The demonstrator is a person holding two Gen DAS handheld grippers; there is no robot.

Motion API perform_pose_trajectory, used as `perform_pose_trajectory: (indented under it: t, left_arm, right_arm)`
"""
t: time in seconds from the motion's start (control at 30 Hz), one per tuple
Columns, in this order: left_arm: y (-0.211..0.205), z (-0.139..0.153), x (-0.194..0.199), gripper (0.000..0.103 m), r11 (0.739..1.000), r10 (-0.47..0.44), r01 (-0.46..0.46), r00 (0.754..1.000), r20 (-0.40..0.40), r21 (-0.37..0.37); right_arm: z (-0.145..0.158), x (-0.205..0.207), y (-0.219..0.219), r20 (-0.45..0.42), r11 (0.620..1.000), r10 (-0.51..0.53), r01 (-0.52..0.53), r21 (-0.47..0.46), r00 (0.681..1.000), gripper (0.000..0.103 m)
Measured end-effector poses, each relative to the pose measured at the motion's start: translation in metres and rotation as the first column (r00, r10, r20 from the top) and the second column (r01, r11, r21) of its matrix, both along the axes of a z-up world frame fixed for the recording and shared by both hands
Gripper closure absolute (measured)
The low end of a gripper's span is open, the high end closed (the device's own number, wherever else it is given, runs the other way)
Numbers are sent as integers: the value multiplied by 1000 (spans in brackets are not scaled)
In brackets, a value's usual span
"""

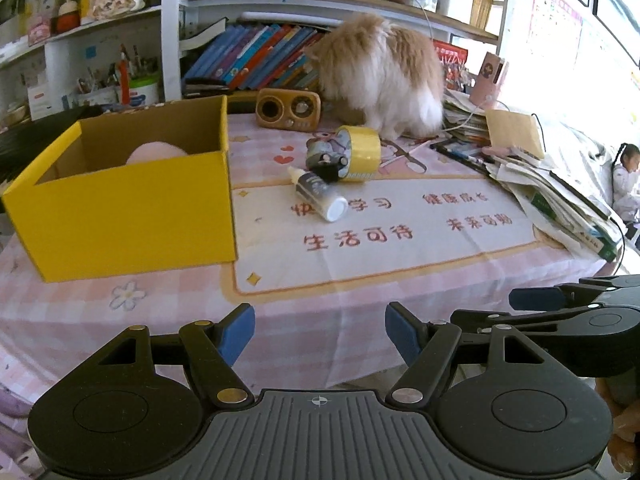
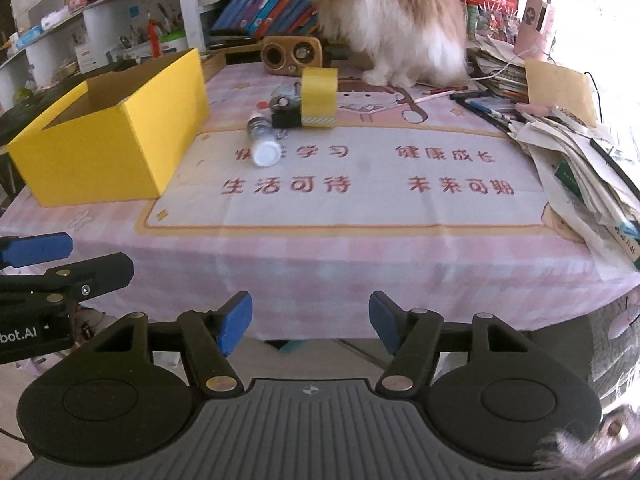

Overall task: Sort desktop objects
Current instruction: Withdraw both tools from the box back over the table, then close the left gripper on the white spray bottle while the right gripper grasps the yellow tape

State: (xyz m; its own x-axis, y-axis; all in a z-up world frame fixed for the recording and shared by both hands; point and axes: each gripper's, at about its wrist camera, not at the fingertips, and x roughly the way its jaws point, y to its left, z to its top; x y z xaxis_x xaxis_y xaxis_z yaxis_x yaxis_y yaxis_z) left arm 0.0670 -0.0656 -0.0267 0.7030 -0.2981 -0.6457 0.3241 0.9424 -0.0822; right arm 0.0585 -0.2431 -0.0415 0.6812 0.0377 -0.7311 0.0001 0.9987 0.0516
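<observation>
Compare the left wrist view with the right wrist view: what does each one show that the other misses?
Only the left wrist view looks into the yellow box, showing a pink rounded object inside, and a person sitting at far right. Only the right wrist view shows the floor under the table's near edge. Both show the cat, tape roll, small bottle, wooden speaker, paper pile, and both grippers, left gripper and right gripper, open and empty.

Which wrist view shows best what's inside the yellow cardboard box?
Left wrist: it looks into the yellow cardboard box and shows a rounded pink object inside. The right wrist view shows the box from a lower angle, contents hidden.
</observation>
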Motion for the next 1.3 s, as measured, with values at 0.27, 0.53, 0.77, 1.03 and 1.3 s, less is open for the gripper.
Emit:
perform_pose_trajectory:
  t: [0.27, 0.53, 0.77, 1.03, 1.3]
  left_arm:
    - [-20, -1, 27, 29, 1000, 30, -30, 1000, -4, -5]
    - [-41, -4, 53, 29, 997, 71, -71, 997, -6, -1]
    - [-60, -3, 71, 29, 994, 102, -102, 995, 12, 37]
    - [-79, 0, 88, 29, 986, 133, -137, 990, 50, 90]
    - [-90, -7, 115, 29, 977, 170, -174, 985, 41, 123]
  right_arm:
    - [2, 33, -20, -6, 999, 37, -37, -9, 999, 38]
    - [1, 67, -39, -13, 996, 87, -88, -13, 996, 36]
    - [-1, 95, -60, -8, 994, 114, -114, 7, 993, 35]
    - [3, 128, -76, 35, 989, 145, -147, 34, 989, 30]
    - [6, 162, -90, 63, 987, 148, -151, 59, 987, 28]
